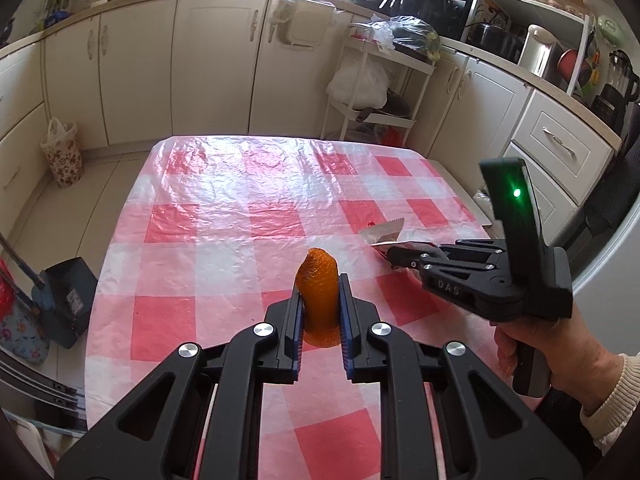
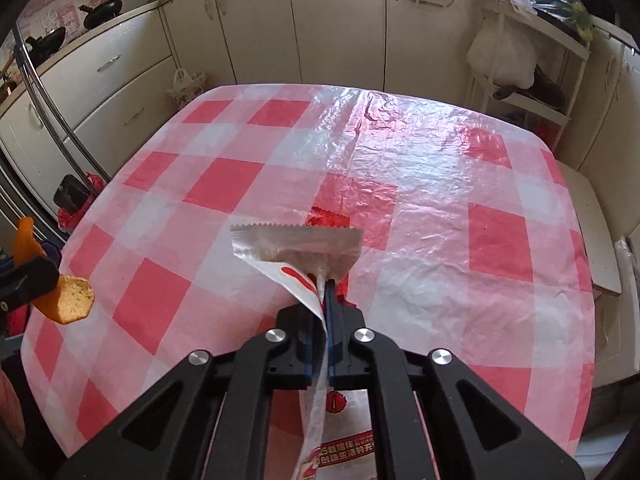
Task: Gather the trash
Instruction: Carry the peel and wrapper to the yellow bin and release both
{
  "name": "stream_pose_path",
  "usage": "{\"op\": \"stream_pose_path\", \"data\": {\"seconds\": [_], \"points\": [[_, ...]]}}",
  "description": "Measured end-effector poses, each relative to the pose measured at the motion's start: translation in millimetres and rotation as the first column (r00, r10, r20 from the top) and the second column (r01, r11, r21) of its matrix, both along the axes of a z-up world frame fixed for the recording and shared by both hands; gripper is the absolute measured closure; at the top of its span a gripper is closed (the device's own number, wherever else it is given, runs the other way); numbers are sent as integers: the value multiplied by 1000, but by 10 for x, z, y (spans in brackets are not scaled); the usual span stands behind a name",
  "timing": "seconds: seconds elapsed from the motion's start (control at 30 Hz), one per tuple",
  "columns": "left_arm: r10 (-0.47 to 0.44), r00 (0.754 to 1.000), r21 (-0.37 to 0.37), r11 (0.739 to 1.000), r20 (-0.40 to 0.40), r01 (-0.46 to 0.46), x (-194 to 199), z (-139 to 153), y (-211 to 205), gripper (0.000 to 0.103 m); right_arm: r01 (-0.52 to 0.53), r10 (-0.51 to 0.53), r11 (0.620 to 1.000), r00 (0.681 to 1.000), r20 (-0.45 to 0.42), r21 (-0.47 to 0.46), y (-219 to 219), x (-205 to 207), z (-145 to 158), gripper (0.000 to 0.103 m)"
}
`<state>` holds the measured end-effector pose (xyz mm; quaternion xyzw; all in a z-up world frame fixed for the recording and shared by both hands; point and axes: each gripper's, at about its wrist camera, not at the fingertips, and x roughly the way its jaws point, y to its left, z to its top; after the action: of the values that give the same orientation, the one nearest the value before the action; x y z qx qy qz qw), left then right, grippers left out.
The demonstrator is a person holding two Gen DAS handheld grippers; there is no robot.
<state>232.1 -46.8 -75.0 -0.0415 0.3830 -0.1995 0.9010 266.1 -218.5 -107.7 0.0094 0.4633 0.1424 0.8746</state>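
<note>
Kitchen, counter [image 1: 224, 216] under a red-and-white checked plastic cloth [image 2: 440, 184]. Left gripper [image 1: 320, 312] above the near part of the counter, jaws narrowed onto an orange peel [image 1: 318, 292], held upright and off the cloth. Right gripper [image 2: 325, 292] raised over the counter's right side, jaws pinched tight on a white wrapper [image 2: 296, 246] with red print, lifted clear of the surface, serrated edge pointing away. In the left view, right gripper [image 1: 394, 256] off to the right with a green light, gripped by a hand [image 1: 556, 356]. Cream cabinets [image 1: 216, 68] behind.
</note>
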Motion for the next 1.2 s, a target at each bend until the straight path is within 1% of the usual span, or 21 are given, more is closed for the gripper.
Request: {"op": "stream_pose_path", "data": {"seconds": [0.1, 0.17, 0.27, 0.37, 0.43, 0.47, 0.53, 0.57, 0.6, 0.67, 0.7, 0.8, 0.83, 0.9, 0.97, 1.0, 1.07, 1.1, 1.13, 1.17, 1.2], "points": [[-29, 999, 2, 1000, 14, 29, -91, 99, -116, 88, 20, -23, 996, 999, 32, 84, -188, -156, 235, 99], [-59, 998, 5, 998, 27, 58, -166, 189, -239, 88, 28, -36, 992, 997, 67, 120, -328, -314, 419, 99], [-129, 991, -3, 992, 44, 129, -302, 370, -531, 89, 51, -71, 987, 989, 130, 151, -683, -644, 744, 99], [-223, 974, -15, 974, 42, 224, -453, 504, -910, 89, 116, -148, 977, 973, 178, 180, -1201, -1091, 994, 99], [-306, 951, -3, 952, 40, 306, -578, 572, -1271, 88, 175, -212, 966, 958, 192, 192, -1557, -1402, 1049, 99], [-362, 932, 1, 932, 29, 362, -643, 596, -1500, 88, 216, -254, 956, 948, 191, 200, -1762, -1589, 1034, 99], [-441, 897, 10, 897, 14, 441, -767, 624, -1894, 88, 292, -330, 932, 928, 172, 213, -2084, -1877, 910, 99], [-486, 874, 15, 874, 2, 486, -841, 631, -2124, 88, 334, -370, 917, 916, 152, 220, -2254, -2034, 796, 99], [-516, 856, 13, 856, -6, 516, -897, 633, -2302, 88, 368, -402, 902, 906, 134, 224, -2381, -2154, 689, 99], [-580, 813, -2, 814, -44, 581, -996, 617, -2734, 88, 442, -469, 865, 880, 74, 236, -2643, -2400, 374, 99], [-603, 795, -3, 797, -65, 604, -1039, 588, -2914, 88, 471, -494, 848, 868, 42, 244, -2752, -2481, 212, 99], [-662, 734, 36, 738, -153, 674, -1117, 380, -3508, 88, 545, -554, 796, 832, -47, 265, -3010, -2600, -286, 99], [-678, 708, 41, 716, -195, 697, -1110, 280, -3688, 88, 561, -566, 782, 821, -66, 271, -3055, -2598, -434, 99], [-702, 658, 54, 672, -272, 739, -1091, 68, -4013, 88, 586, -584, 759, 805, -100, 285, -3127, -2587, -648, 99], [-711, 612, 93, 624, -345, 776, -1066, -171, -4315, 88, 608, -601, 737, 790, -125, 295, -3222, -2561, -828, 99], [-711, 596, 103, 607, -373, 788, -1054, -266, -4416, 88, 618, -608, 727, 782, -138, 299, -3271, -2550, -903, 96], [-709, 554, 114, 567, -436, 816, -1028, -488, -4631, 88, 644, -624, 706, 762, -171, 295, -3341, -2521, -1077, 90], [-706, 538, 126, 548, -460, 827, -1036, -595, -4725, 88, 654, -631, 699, 754, -182, 288, -3374, -2521, -1125, 72], [-702, 521, 133, 530, -485, 837, -1049, -702, -4817, 87, 668, -640, 689, 743, -195, 282, -3398, -2518, -1194, 58], [-694, 507, 134, 518, -510, 845, -1073, -801, -4899, 86, 679, -649, 681, 733, -204, 274, -3420, -2530, -1256, 55], [-688, 501, 140, 511, -526, 848, -1075, -870, -4943, 82, 685, -653, 676, 728, -212, 271, -3445, -2557, -1324, 54]]}}
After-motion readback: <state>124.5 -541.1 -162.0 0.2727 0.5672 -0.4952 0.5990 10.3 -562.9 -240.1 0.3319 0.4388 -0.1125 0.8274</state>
